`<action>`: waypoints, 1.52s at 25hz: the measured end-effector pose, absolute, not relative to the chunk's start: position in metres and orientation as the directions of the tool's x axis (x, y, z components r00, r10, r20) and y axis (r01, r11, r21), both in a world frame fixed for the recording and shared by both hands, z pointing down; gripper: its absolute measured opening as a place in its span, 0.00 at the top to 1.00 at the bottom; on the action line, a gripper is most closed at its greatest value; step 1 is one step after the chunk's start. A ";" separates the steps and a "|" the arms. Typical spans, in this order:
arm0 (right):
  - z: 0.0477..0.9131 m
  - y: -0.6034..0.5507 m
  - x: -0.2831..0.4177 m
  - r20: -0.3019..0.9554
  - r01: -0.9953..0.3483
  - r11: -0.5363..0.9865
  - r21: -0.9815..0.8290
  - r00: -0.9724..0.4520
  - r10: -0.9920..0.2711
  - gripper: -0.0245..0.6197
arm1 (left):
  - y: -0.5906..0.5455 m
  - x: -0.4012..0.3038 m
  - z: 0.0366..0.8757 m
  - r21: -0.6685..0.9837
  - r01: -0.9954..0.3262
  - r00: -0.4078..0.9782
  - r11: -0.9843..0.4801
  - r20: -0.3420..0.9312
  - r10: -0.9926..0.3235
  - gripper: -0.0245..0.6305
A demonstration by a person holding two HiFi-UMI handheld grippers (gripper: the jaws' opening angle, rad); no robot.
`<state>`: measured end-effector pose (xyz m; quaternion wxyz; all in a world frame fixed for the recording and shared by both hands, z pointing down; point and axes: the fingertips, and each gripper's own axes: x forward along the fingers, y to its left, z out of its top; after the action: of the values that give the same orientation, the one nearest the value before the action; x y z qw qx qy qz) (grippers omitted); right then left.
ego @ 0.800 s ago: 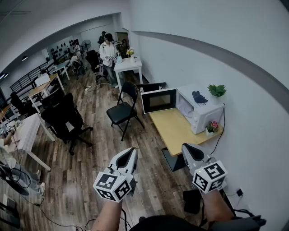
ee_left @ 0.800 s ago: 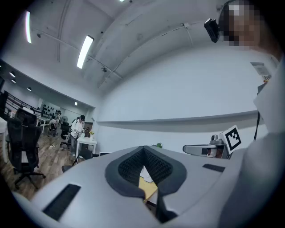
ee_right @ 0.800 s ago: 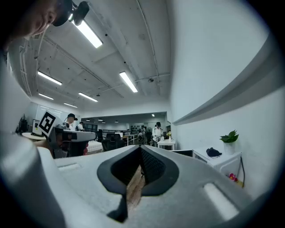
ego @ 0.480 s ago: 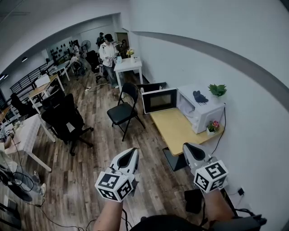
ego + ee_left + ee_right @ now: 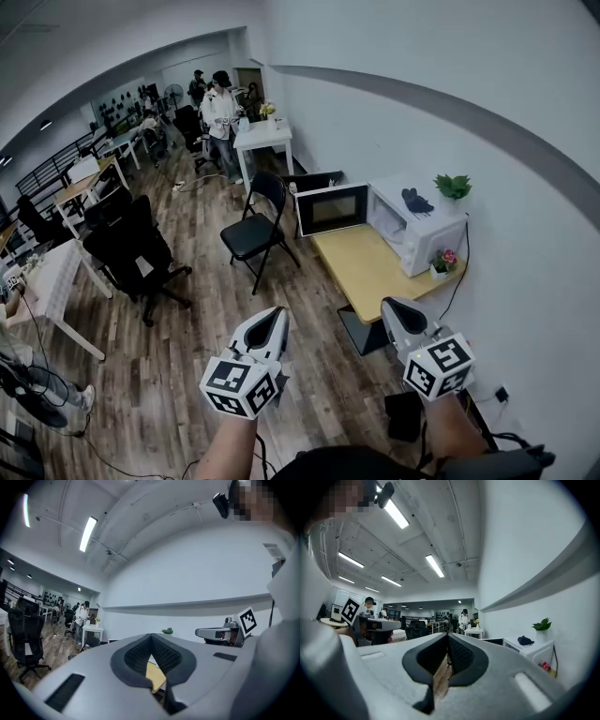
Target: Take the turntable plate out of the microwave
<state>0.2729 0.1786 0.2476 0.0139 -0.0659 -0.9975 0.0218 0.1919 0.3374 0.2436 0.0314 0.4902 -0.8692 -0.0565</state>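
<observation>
A white microwave (image 5: pixel 418 234) stands at the far end of a wooden table (image 5: pixel 361 270) against the right wall, with its door (image 5: pixel 330 208) swung open to the left. The cavity's inside does not show, so the turntable plate is hidden. My left gripper (image 5: pixel 275 315) and right gripper (image 5: pixel 393 306) are held level over the floor, well short of the table, both shut and holding nothing. In the left gripper view the jaws (image 5: pixel 151 640) meet, and the right gripper (image 5: pixel 220 633) shows beside them. The right gripper view shows closed jaws (image 5: pixel 446 641) and the microwave (image 5: pixel 533 650) far off at the right.
On the microwave sit a green plant (image 5: pixel 453 187) and a dark cloth (image 5: pixel 414 202); a small flower pot (image 5: pixel 439 264) stands beside it. A black folding chair (image 5: pixel 254 231) is in front of the open door, an office chair (image 5: pixel 133 251) further left. People stand by a white table (image 5: pixel 264 137).
Both grippers have stayed almost where they were. The head view has shifted slightly, and the people at the back of the room have moved a little.
</observation>
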 end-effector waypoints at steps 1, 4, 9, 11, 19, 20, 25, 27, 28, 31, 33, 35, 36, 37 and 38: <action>0.247 0.180 0.272 0.023 0.125 0.991 -0.048 -0.992 0.126 0.95 | 0.339 0.191 0.244 0.129 -0.851 -0.513 0.508 -0.002 -0.858 0.96; 0.249 0.186 0.267 0.025 0.121 0.991 -0.050 -0.992 0.123 0.95 | 0.344 0.185 0.245 0.134 -0.855 -0.507 0.501 -0.011 -0.862 0.96; 0.256 0.197 0.259 0.035 0.100 0.994 -0.051 -0.994 0.102 0.95 | 0.356 0.173 0.250 0.135 -0.861 -0.497 0.491 -0.015 -0.867 0.96; 0.259 0.205 0.254 0.035 0.092 0.995 -0.046 -0.995 0.094 0.95 | 0.364 0.168 0.253 0.132 -0.866 -0.489 0.482 -0.020 -0.872 0.96; 0.274 0.224 0.232 0.069 0.083 0.995 -0.048 -0.994 0.086 0.95 | 0.378 0.145 0.264 0.151 -0.875 -0.467 0.459 -0.019 -0.884 0.96; 0.275 0.223 0.228 0.071 0.083 0.995 -0.047 -0.994 0.087 0.95 | 0.377 0.141 0.265 0.151 -0.876 -0.466 0.458 -0.021 -0.885 0.96; 0.275 0.203 0.193 0.061 0.097 0.993 -0.061 -0.993 0.101 0.95 | 0.366 0.111 0.263 0.126 -0.862 -0.499 0.491 -0.048 -0.865 0.96; 0.274 0.190 0.175 0.049 0.117 0.991 -0.061 -0.992 0.120 0.95 | 0.352 0.097 0.264 0.126 -0.858 -0.506 0.498 -0.037 -0.862 0.96; 0.272 0.183 0.166 0.040 0.129 0.990 -0.056 -0.990 0.132 0.95 | 0.344 0.089 0.265 0.125 -0.855 -0.510 0.503 -0.031 -0.860 0.96; 0.268 0.159 0.132 0.015 0.168 0.985 -0.038 -0.986 0.169 0.95 | 0.316 0.060 0.265 0.117 -0.848 -0.522 0.518 -0.010 -0.853 0.96; 0.265 0.138 0.110 0.010 0.174 0.984 -0.037 -0.985 0.174 0.95 | 0.294 0.043 0.266 0.113 -0.846 -0.523 0.521 0.008 -0.852 0.96; 0.262 0.119 0.092 0.004 0.182 0.983 -0.032 -0.983 0.183 0.95 | 0.274 0.027 0.264 0.114 -0.846 -0.522 0.520 0.015 -0.853 0.96; 0.260 0.110 0.085 0.000 0.185 0.982 -0.030 -0.983 0.185 0.95 | 0.264 0.021 0.263 0.116 -0.847 -0.521 0.519 0.015 -0.854 0.96; 0.258 0.099 0.078 -0.002 0.185 0.982 -0.030 -0.983 0.185 0.95 | 0.254 0.014 0.261 0.116 -0.847 -0.520 0.518 0.016 -0.854 0.96; 0.258 0.088 0.071 -0.004 0.185 0.982 -0.029 -0.983 0.185 0.95 | 0.243 0.006 0.261 0.116 -0.847 -0.520 0.519 0.018 -0.854 0.96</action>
<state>0.0713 0.0881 0.2578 -0.0005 -0.0927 -0.9956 0.0148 0.0064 0.2428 0.2608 0.0362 0.4884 -0.8706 -0.0462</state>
